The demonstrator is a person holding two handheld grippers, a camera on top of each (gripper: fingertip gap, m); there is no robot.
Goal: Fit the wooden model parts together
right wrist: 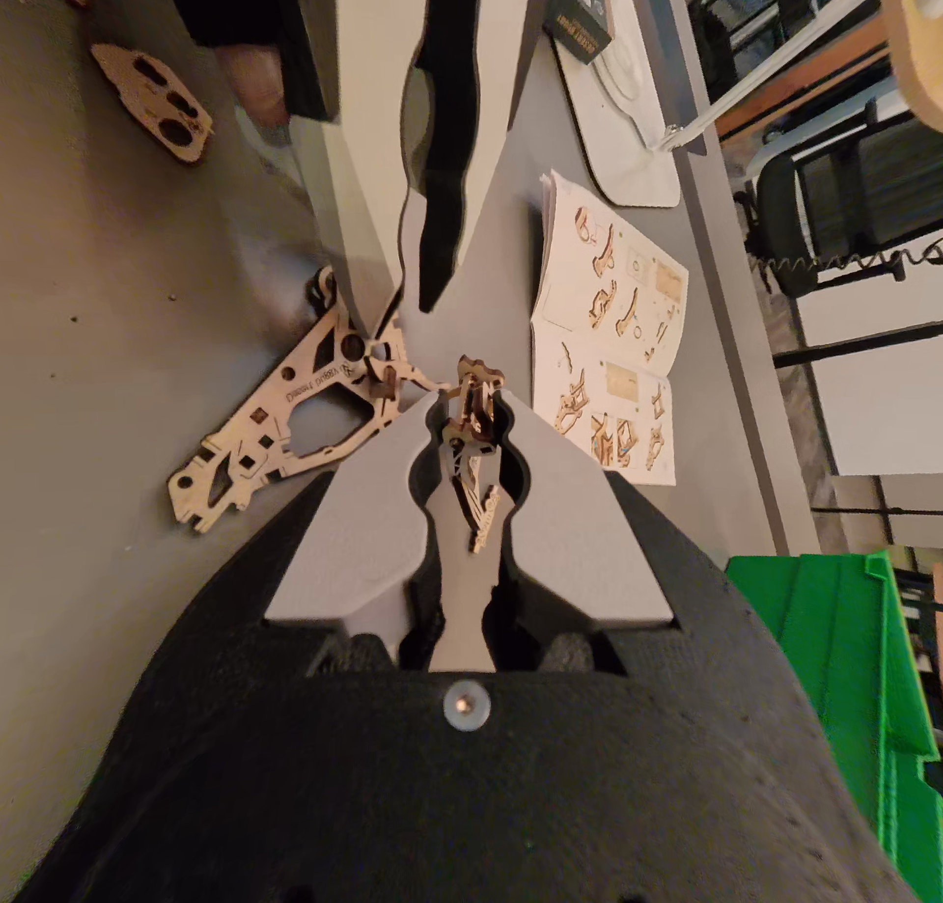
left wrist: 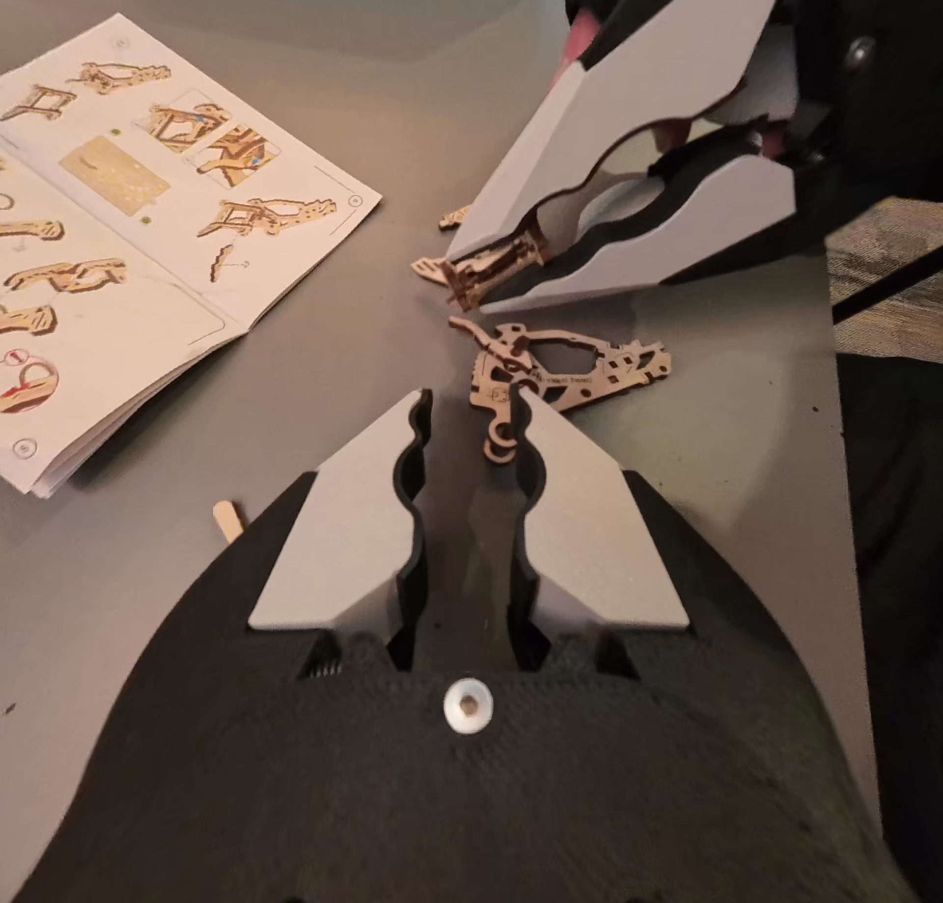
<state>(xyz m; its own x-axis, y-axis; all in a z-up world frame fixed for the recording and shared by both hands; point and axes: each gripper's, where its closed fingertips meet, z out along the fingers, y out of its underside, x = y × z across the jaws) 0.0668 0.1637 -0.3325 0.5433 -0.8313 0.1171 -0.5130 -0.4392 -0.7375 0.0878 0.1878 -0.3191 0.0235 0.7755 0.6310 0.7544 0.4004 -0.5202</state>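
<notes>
Right wrist view shows the right gripper (right wrist: 469,399) at frame centre clamped on a small pale wooden sub-assembly of slotted laser-cut pieces (right wrist: 472,419), which stands between the fingertips and trails back between the fingers. Left of it in that frame, the flat pale wooden frame plate with cut-out windows and square slots (right wrist: 265,429) lies on the grey table (right wrist: 102,317), and the left gripper (right wrist: 395,312) comes down from the top of the frame with one fingertip touching the plate's narrow end. In the left wrist view the left gripper (left wrist: 472,399), at lower centre, has its fingers parted with nothing between them; the plate (left wrist: 561,368) lies just beyond its tips, and the right gripper (left wrist: 510,286) enters from the upper right with the sub-assembly (left wrist: 485,271) in its tips, near the plate but apart from it. To do this step well, I judge the left gripper should pin the plate flat while the right lines the sub-assembly's tabs over the matching slots and presses straight down, gently, since the thin wood could snap if twisted. An open white instruction booklet with drawings (left wrist: 127,225) lies at the left of that frame.
</notes>
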